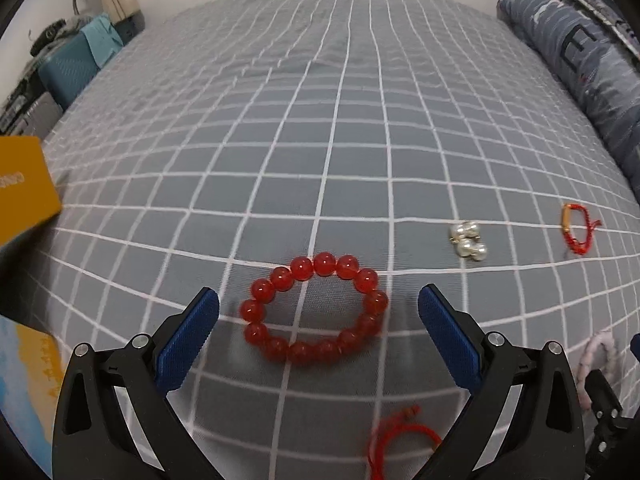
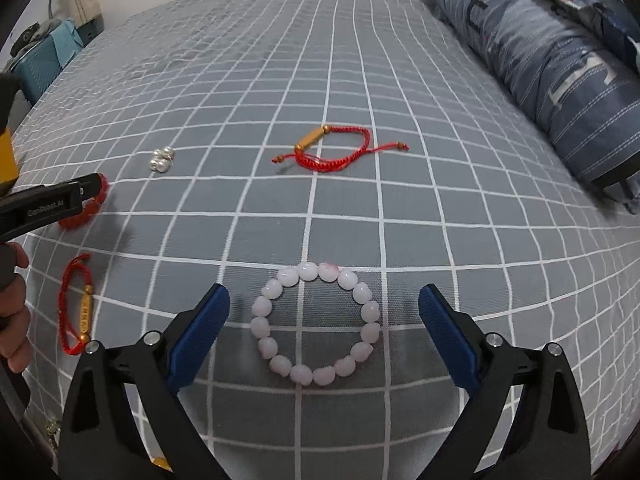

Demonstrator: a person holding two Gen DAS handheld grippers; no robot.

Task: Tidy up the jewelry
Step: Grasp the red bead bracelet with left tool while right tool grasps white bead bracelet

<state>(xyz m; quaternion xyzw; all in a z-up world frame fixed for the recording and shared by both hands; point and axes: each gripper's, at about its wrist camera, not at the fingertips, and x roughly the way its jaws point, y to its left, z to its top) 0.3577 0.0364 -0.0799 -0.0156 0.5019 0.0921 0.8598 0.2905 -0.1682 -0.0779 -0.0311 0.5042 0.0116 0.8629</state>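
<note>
My left gripper is open, its blue pads on either side of a red bead bracelet lying on the grey checked bedsheet. My right gripper is open around a pale pink bead bracelet. A red cord bracelet with a gold tube lies farther off in the right wrist view. It also shows in the left wrist view. Silver beads lie right of the red bracelet, also seen in the right wrist view. A second red cord bracelet lies at the left.
An orange box sits at the left edge of the bed. A folded blue quilt lies along the right side. A teal suitcase stands beside the bed at the far left. The left gripper's black body shows in the right wrist view.
</note>
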